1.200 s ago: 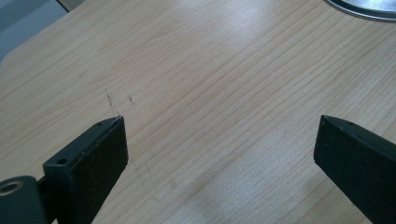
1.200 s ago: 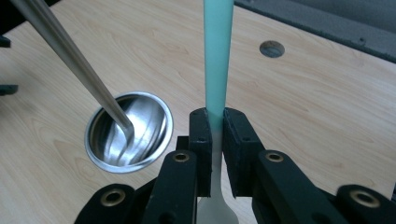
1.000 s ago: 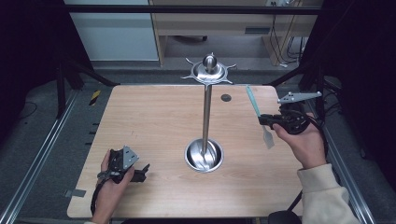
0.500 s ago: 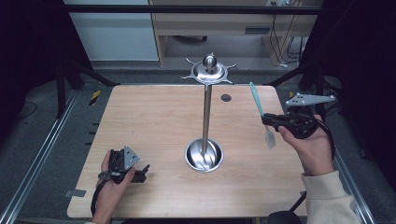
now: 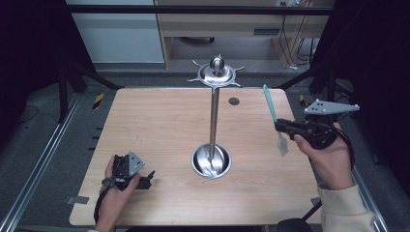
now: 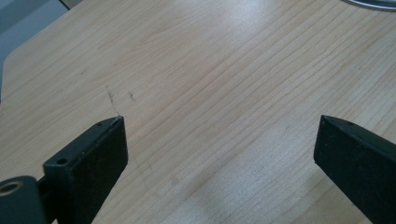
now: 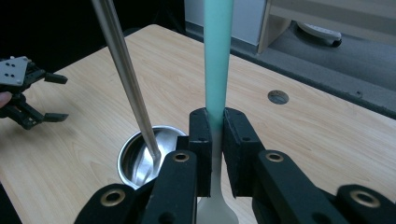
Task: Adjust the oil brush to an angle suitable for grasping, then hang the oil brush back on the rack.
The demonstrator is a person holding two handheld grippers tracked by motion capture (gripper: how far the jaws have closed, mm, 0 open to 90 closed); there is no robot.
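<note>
Here the right gripper (image 5: 285,128) clamps a spatula (image 5: 273,116) above the table's (image 5: 159,125) right side, well right of the metal stand (image 5: 213,116). The spatula has a slim teal handle (image 7: 218,56) pointing up and away, and a pale, whitish blade (image 5: 282,144) hanging below the jaws. In the right gripper view the two black pads pinch the spot where the teal meets the white. The blade hangs clear of the wood. The stand's thin steel pole rises from a round, shiny dish base (image 7: 144,156) to a spoked top. The left gripper (image 5: 145,180) rests near the front left corner, jaws wide apart over bare wood, nothing between them.
</note>
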